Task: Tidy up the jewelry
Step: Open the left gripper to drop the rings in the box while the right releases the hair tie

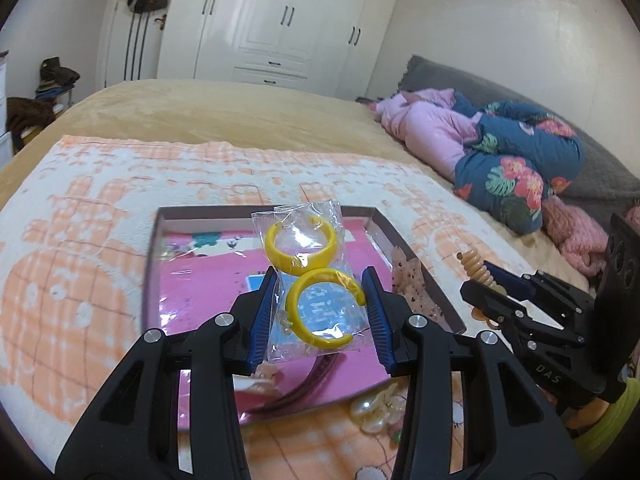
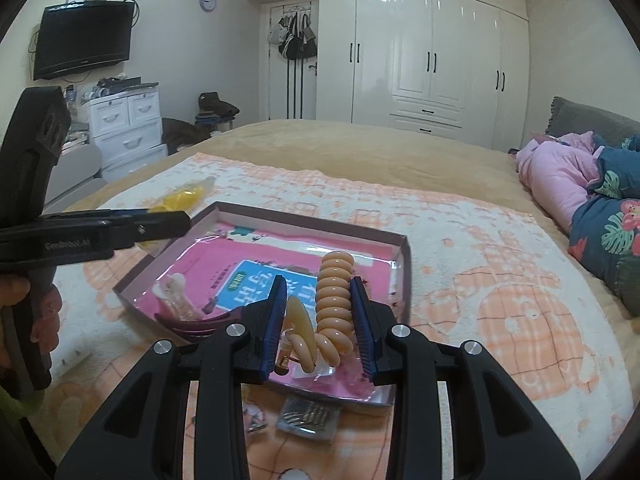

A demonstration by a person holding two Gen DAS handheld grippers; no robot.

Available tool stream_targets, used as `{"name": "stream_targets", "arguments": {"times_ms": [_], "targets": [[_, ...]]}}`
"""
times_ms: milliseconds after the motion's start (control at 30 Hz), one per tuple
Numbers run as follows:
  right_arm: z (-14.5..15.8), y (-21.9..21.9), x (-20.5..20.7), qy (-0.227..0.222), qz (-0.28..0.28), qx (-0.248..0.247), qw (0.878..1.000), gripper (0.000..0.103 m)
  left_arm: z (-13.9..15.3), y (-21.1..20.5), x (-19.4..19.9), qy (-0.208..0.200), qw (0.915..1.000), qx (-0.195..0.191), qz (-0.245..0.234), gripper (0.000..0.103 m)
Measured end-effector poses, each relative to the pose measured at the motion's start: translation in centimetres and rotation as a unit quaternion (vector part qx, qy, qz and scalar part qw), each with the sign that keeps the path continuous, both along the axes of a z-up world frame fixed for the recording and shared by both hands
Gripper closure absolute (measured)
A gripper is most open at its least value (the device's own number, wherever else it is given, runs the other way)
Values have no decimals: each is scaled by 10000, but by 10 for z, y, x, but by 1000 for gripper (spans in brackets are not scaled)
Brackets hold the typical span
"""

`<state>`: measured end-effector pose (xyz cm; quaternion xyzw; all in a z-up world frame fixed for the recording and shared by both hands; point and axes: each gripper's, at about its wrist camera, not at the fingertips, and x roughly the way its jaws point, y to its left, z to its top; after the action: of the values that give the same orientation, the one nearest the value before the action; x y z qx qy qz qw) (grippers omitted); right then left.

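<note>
Yellow earrings packet (image 1: 310, 280) pinched in left jaws, coil tie (image 2: 334, 300) in right jaws

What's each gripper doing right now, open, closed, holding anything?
Left gripper: closed on a clear packet of yellow hoop earrings.
Right gripper: closed on a peach spiral hair tie.

The left gripper (image 1: 320, 312) and right gripper (image 2: 320, 326) both point forward and downward, jaws partly closed and each clamped on something between the pads, a hand (image 2: 24, 320) gripping the left handle
</note>
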<state>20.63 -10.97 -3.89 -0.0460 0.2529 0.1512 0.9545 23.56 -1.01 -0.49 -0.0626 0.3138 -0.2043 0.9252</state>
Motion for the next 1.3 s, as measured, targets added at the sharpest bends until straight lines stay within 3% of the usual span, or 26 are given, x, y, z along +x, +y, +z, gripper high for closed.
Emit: {"name": "stream_targets", "arguments": {"times_ms": [500,933,1067,1100,1200,1300], "targets": [[-26,-15,24,240,-110,34,9996,72,-39,-20,36,554,9982,227,-95,69],[-48,-9,47,488,-97,-62,9987,71,-47,-24,44,636,9976,257,-95,64],[-49,-10,49,555,-177,3,9983,63,-40,-21,39,581,9981,200,29,47],[-48,-12,48,539,-195,41,9984,57,-37,-20,37,545,9983,185,60,44],[-43,-18,42,426,-333,136,9984,39,-25,-18,31,418,9990,101,101,39],[-39,-22,35,333,-418,171,9984,33,-13,-16,25,284,9995,42,120,36]]}}
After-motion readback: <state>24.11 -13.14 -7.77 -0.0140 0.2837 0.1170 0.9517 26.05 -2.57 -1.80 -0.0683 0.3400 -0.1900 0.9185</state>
